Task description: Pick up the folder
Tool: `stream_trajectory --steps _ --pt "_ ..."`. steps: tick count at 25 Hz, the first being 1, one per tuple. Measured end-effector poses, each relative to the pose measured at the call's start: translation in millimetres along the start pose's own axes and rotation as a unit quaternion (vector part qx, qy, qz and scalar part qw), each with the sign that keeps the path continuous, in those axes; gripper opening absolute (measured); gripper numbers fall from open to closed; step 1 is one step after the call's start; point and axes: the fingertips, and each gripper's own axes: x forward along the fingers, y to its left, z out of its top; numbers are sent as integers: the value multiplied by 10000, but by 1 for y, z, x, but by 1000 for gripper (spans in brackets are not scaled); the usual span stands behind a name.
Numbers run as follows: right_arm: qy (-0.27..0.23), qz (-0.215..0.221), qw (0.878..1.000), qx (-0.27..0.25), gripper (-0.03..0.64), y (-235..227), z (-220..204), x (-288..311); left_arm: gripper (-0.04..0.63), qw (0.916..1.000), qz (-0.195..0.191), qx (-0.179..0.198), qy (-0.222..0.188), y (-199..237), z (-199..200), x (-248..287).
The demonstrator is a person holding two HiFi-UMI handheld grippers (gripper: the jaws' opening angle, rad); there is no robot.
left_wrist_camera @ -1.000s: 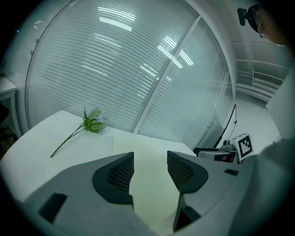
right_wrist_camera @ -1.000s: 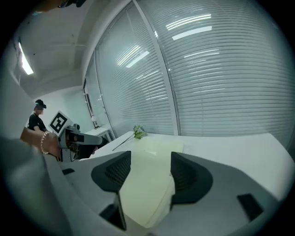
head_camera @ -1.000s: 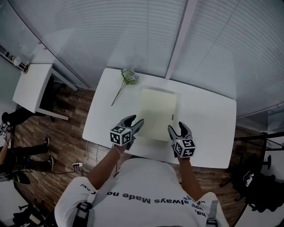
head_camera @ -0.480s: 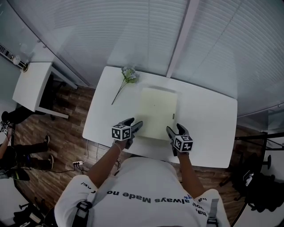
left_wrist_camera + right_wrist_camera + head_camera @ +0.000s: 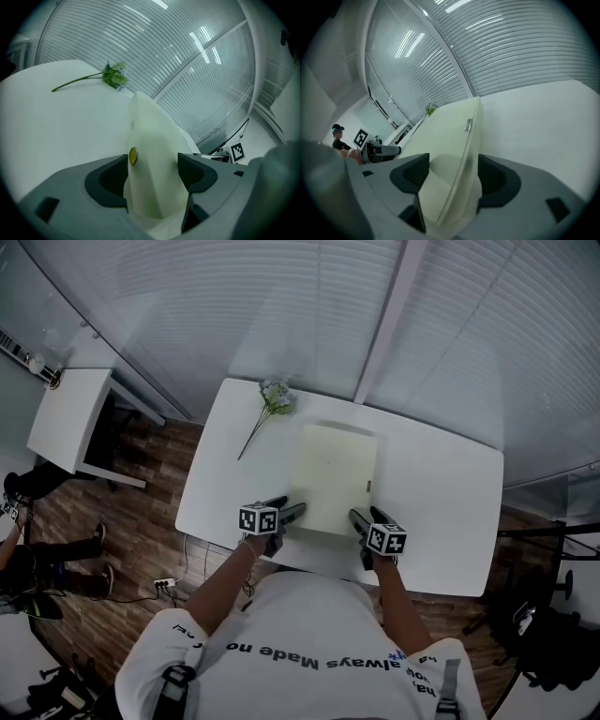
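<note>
A pale yellow-green folder (image 5: 333, 479) lies flat on the white table (image 5: 431, 493). My left gripper (image 5: 286, 508) is at its near left corner and my right gripper (image 5: 364, 515) at its near right corner. In the left gripper view the folder (image 5: 150, 154), with a small yellow stud, runs between the jaws of the left gripper (image 5: 153, 173). In the right gripper view the folder's edge (image 5: 450, 140), with a metal clip, passes between the jaws of the right gripper (image 5: 452, 176). Both pairs of jaws are opening. I see neither pair of pads pressing on the folder.
A sprig of flowers (image 5: 272, 401) lies at the table's far left corner. A small white side table (image 5: 70, 423) stands to the left on the wood floor. Another person (image 5: 19, 568) sits at the far left. Blinds close off the back.
Both grippers have dropped toward the table and come down round the folder's near corners. Their jaws stand wider. The folder has not moved.
</note>
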Motion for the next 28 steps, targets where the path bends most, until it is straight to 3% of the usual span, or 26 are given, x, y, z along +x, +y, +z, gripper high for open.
stream_trajectory --steps 11,28 --pt "-2 166 9995 284 284 -3 -4 5 305 9987 -332 -373 -36 1 -3 8" --pt "-120 186 9992 335 270 3 1 -6 304 9997 -48 -110 -193 -7 3 3"
